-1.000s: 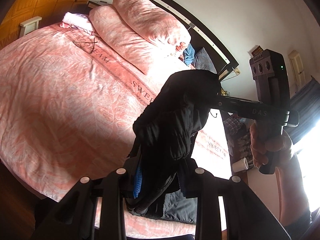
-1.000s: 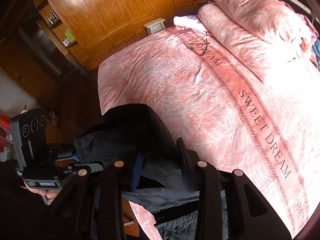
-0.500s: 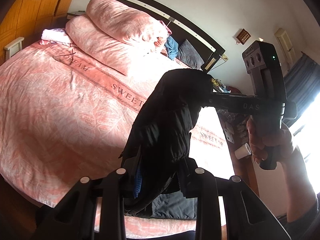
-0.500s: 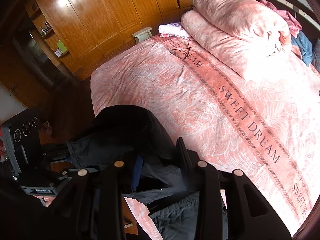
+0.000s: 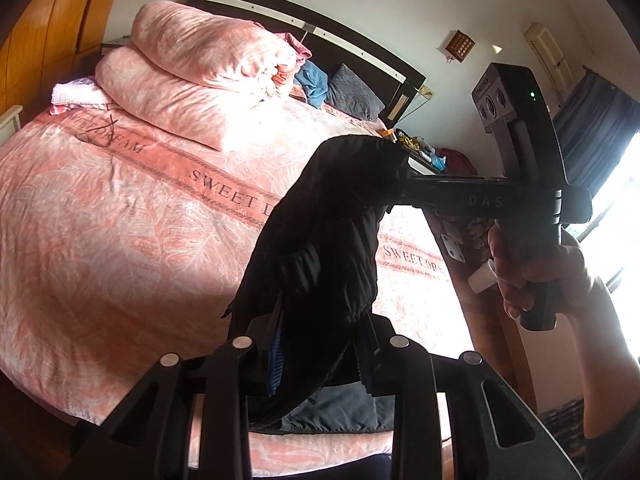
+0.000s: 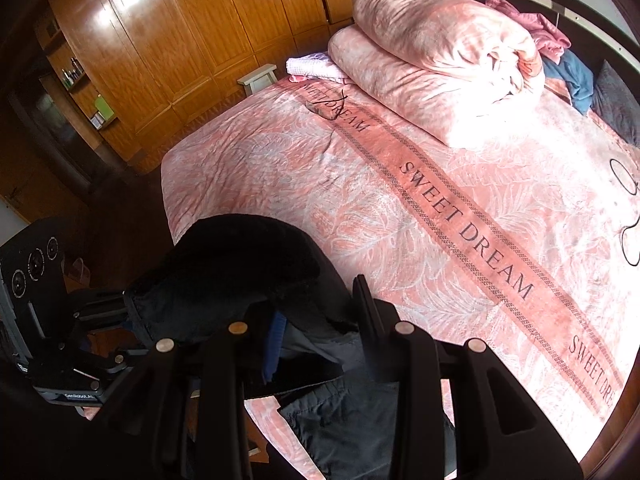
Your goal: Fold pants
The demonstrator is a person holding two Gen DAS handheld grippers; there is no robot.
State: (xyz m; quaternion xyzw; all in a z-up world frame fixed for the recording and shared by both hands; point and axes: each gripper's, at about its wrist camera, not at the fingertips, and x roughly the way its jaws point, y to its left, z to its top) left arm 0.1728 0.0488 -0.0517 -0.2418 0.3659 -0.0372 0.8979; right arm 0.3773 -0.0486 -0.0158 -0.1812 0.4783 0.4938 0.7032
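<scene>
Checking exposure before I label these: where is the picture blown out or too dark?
Left wrist view: window glare washes out the right edge, and the pants read as a black mass. Right wrist view: the folded duvet is overexposed, the lower left corner nearly black.

A big pink bed cover [image 6: 460, 216] with the words SWEET DREAM lies ahead of the gripper. Two fat pink pillows [image 6: 436, 64] sit stacked far ahead. A brown wooden wardrobe [image 6: 192, 40] stands far off to the left.
</scene>
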